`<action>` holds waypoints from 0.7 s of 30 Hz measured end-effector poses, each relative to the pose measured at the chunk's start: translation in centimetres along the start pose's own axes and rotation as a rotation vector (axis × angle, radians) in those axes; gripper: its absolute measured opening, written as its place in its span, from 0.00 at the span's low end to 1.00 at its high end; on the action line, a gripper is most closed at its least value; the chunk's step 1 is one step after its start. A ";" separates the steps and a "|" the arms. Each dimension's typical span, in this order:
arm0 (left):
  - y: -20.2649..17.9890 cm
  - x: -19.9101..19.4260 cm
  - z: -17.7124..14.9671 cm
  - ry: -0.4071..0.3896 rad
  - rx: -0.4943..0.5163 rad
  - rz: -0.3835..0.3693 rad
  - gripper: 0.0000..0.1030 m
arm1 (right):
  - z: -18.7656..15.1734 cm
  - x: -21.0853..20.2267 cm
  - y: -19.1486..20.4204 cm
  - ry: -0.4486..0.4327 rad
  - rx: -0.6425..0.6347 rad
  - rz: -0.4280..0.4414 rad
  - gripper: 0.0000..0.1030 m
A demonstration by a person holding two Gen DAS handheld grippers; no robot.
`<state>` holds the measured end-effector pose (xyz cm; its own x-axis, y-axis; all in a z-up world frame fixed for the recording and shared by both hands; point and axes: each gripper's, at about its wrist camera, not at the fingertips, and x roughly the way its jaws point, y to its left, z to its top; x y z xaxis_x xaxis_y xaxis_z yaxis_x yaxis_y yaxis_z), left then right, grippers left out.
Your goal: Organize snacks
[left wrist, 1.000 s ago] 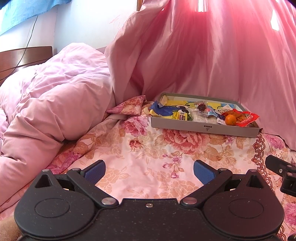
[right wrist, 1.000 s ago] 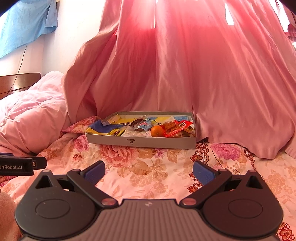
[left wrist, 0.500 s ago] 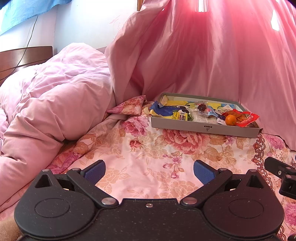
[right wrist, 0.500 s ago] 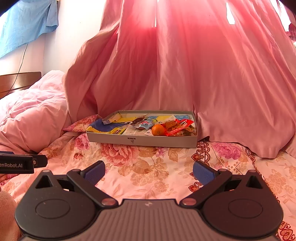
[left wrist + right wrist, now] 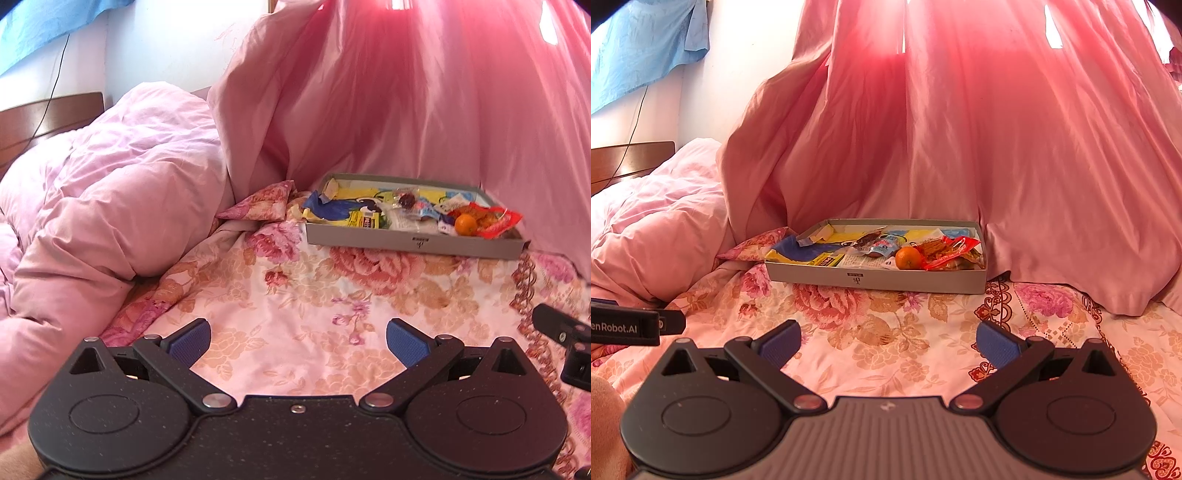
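Bedspread (image 5: pixel 886 343), floral, pink and tan, spread flat across the foreground; on it, well ahead of both tools, a shallow grey box (image 5: pixel 875 278) set against the foot of a pink curtain (image 5: pixel 997 147); inside the box, snacks in a loose heap: an orange (image 5: pixel 908 257) near the front wall toward the right, a red crinkled packet (image 5: pixel 951 251) touching it on the right, a blue wrapper (image 5: pixel 792 246) at the left end, a yellow-labelled pack (image 5: pixel 825 260) beside that, a small clear pouch with something dark (image 5: pixel 875 240) near the middle.

Left gripper (image 5: pixel 297 341) low over the bedspread, blue pads wide apart, nothing between them; same box (image 5: pixel 413 242) ahead and to the right in its view, orange (image 5: pixel 465 224) at the right end.

Right gripper (image 5: pixel 888 341) likewise spread wide and holding nothing, pointed almost straight at the box.

Rumpled pink duvet (image 5: pixel 110 192) bunched to the left; small floral pillow (image 5: pixel 260 203) tucked between duvet and box; dark wooden headboard (image 5: pixel 48 114) behind; blue cloth (image 5: pixel 639 48) hung on the white wall.
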<state>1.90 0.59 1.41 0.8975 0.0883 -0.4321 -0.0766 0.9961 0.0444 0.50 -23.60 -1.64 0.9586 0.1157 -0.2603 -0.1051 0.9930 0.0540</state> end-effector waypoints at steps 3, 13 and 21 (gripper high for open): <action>0.1 0.0 0.0 0.008 -0.002 -0.006 0.98 | -0.1 0.0 0.2 0.002 -0.004 0.002 1.00; 0.0 -0.1 0.0 0.004 0.008 -0.010 0.97 | -0.2 0.1 0.2 0.008 -0.009 0.005 1.00; 0.0 -0.1 0.0 0.004 0.007 -0.010 0.97 | -0.2 0.0 0.2 0.010 -0.011 0.008 1.00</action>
<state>1.82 0.57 1.42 0.8965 0.0787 -0.4361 -0.0650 0.9968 0.0462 0.41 -23.39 -1.85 0.9550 0.1240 -0.2695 -0.1161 0.9922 0.0454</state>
